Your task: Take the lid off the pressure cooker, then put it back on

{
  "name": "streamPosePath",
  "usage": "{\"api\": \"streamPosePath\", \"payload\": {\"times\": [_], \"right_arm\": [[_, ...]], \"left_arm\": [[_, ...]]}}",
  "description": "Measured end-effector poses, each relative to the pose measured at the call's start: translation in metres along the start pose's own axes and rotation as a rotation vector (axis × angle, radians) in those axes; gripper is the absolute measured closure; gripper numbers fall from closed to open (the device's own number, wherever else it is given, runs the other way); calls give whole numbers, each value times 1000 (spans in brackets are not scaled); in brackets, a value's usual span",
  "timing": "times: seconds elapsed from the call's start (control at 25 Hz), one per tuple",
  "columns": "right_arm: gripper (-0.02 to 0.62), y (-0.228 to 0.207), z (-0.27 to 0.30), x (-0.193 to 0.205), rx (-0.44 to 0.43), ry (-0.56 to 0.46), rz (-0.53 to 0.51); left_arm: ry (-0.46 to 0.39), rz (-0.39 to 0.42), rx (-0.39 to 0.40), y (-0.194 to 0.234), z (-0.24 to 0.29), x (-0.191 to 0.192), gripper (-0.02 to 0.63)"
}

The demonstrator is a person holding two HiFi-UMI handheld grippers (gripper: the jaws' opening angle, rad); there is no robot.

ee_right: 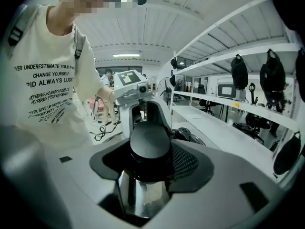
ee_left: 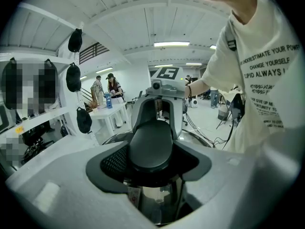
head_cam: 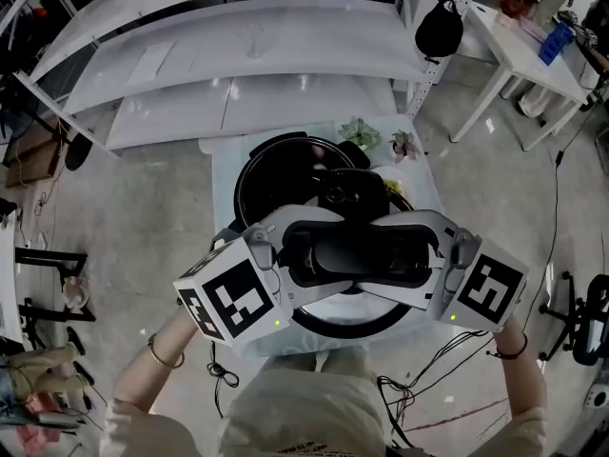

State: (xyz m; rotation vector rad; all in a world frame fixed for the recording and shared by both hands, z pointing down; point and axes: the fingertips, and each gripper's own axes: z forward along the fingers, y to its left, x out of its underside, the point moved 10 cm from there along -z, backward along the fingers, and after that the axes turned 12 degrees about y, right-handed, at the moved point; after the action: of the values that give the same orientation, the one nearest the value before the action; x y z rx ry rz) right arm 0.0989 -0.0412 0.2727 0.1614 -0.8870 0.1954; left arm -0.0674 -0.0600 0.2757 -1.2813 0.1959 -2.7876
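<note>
The left gripper point(head_cam: 303, 255) and right gripper point(head_cam: 419, 255) are held tilted downward, facing each other. Each pair of jaws is clamped on one end of the black lid handle point(head_cam: 357, 250). The lid point(head_cam: 352, 329) is held over the near rim of the open cooker pot point(head_cam: 276, 174). "CHANGE YOURSELF" is printed on the shirt point(ee_right: 43, 85).

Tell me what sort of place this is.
Probably a lab or workshop, not a home kitchen: long white shelving, a white work table, and loose cables on the floor.
</note>
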Motion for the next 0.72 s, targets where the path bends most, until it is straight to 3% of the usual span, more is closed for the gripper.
{"api": "streamPosePath", "payload": {"times": [0.72], "right_arm": [[328,23,-71,69,-23,13,8]], "left_arm": [[23,-26,7,-48,73,-57,316]]}}
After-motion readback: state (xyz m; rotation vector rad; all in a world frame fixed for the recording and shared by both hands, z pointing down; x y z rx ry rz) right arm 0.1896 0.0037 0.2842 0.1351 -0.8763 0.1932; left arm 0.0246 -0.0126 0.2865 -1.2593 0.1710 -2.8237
